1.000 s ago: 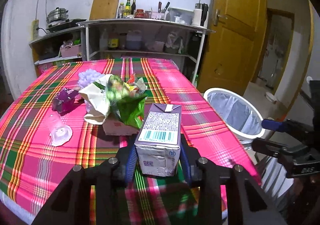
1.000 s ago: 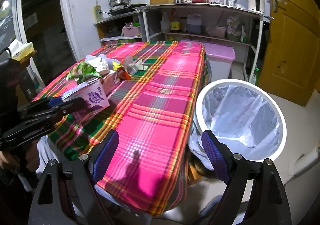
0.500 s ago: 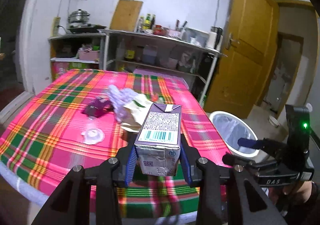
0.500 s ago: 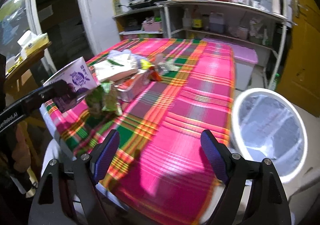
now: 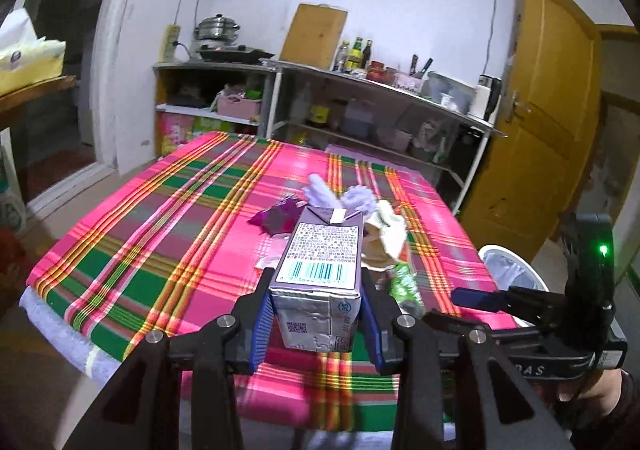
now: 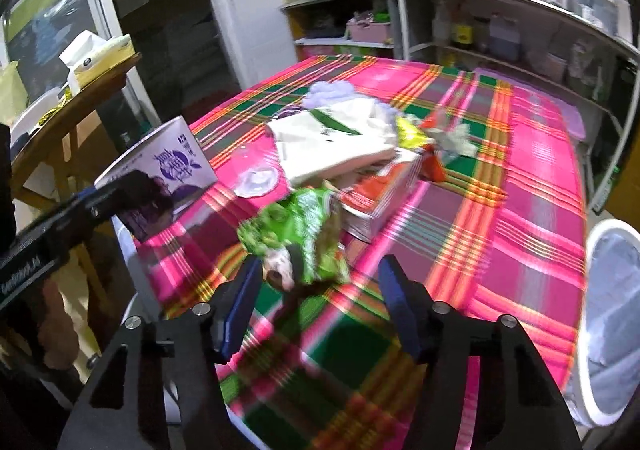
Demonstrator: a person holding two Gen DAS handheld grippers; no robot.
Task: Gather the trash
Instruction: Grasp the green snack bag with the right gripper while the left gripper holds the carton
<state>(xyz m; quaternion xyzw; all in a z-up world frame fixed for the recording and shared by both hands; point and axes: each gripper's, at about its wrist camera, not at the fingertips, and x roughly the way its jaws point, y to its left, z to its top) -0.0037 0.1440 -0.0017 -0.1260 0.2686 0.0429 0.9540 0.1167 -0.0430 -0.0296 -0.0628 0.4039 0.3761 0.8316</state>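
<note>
My left gripper [image 5: 316,316] is shut on a purple milk carton [image 5: 320,270], held above the front edge of the plaid-clothed table [image 5: 160,234]. In the right wrist view the carton [image 6: 176,166] shows at the left in that gripper [image 6: 100,202]. My right gripper [image 6: 318,302] has its jaws closing around a crumpled green snack bag [image 6: 296,234]; the pads do not touch it. Behind the bag lie a white paper bag [image 6: 332,142], a red box [image 6: 384,194] and a clear lid [image 6: 256,182]. From the left wrist view, the right gripper [image 5: 480,300] is seen side-on.
A white bin lined with a bag [image 6: 612,314] stands on the floor past the table's right edge, also visible as the bin [image 5: 516,274]. A wooden side table with a tissue box [image 6: 96,54] is at the left. Shelves [image 5: 360,98] and a wooden door [image 5: 552,130] stand behind.
Both grippers swung left along the table's front. The right one went from beside the bin to the green bag and its jaws narrowed. The left one drew back with the carton.
</note>
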